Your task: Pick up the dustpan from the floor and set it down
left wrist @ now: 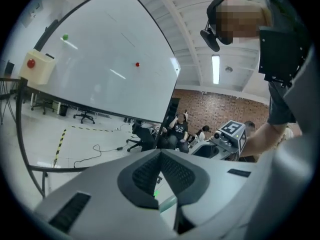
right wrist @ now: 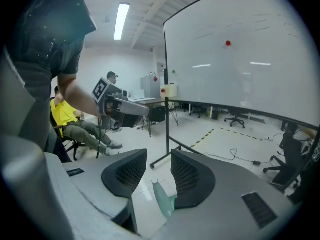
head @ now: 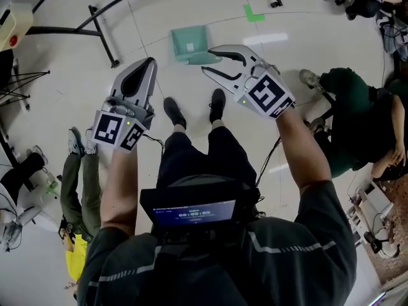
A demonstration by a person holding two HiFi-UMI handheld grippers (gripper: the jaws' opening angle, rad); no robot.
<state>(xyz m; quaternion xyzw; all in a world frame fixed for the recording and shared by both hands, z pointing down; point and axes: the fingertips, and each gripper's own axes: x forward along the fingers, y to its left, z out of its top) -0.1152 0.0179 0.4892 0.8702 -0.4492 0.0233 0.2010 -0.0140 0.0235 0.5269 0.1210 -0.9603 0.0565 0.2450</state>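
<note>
Both tools hang above the floor (head: pixel 159 18): my left tool (head: pixel 145 62) pressed together, my right tool (head: pixel 209 59) spread, empty. The dustpan (head: pixel 189 43) lies ahead of my shoes (head: pixel 173 112); a shallow bite could skid it away.

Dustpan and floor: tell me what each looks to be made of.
Dustpan: probably moulded plastic, teal-green with a soft sheen; its raised walls look thin and are one even colour throughout. Floor: likely glazed tile or polished stone, pale and glossy; it mirrors the ceiling lights and shows straight joint lines.
</note>
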